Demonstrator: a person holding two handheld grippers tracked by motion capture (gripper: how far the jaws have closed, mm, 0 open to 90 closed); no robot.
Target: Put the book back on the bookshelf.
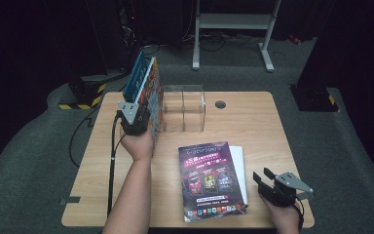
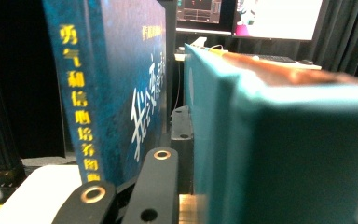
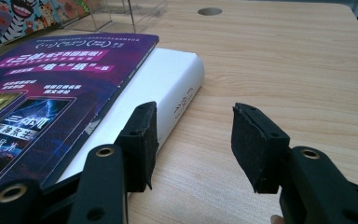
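wooden table (image 1: 253,122), upright books (image 1: 148,92) clamped between left gripper (image 1: 135,117) jaws

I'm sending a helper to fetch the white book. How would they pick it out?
On the wooden table, look at the near edge, just left of the right gripper. The white book lies flat there under a purple magazine; unlike the upright books, it is plain white.

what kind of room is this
Probably a lab or recording studio, not a home: dark drapes behind a lone wooden table, hazard-striped floor blocks, a metal stand frame, and lit monitors farther back.
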